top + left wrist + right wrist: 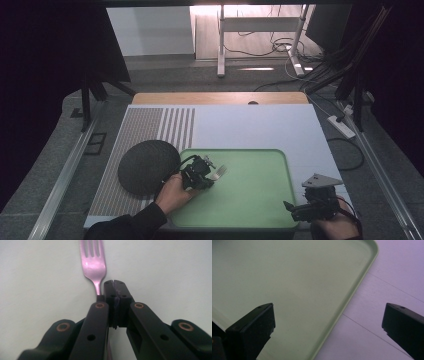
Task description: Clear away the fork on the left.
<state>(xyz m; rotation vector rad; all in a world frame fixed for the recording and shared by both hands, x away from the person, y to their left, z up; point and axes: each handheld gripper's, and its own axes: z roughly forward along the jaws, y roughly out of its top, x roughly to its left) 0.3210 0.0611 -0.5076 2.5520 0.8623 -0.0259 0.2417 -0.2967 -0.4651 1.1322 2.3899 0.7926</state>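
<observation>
A metal fork (220, 172) (93, 262) lies on the green tray (250, 200) near its far left corner, tines pointing away from my left gripper (210, 176) (115, 285). That gripper's jaws are pressed together with no gap. The fork's handle runs beside and under the left jaw rather than between the pads, and I cannot tell whether it is pinched. My right gripper (292, 207) (328, 312) hovers open over the tray's (287, 277) near right corner, with nothing between its jaws.
A dark round mat (148, 166) sits just left of the tray, on a striped panel (170, 127). The white tabletop (250, 125) (387, 290) stretches behind and to the right of the tray. Cables and a power strip (341, 126) lie on the floor beyond.
</observation>
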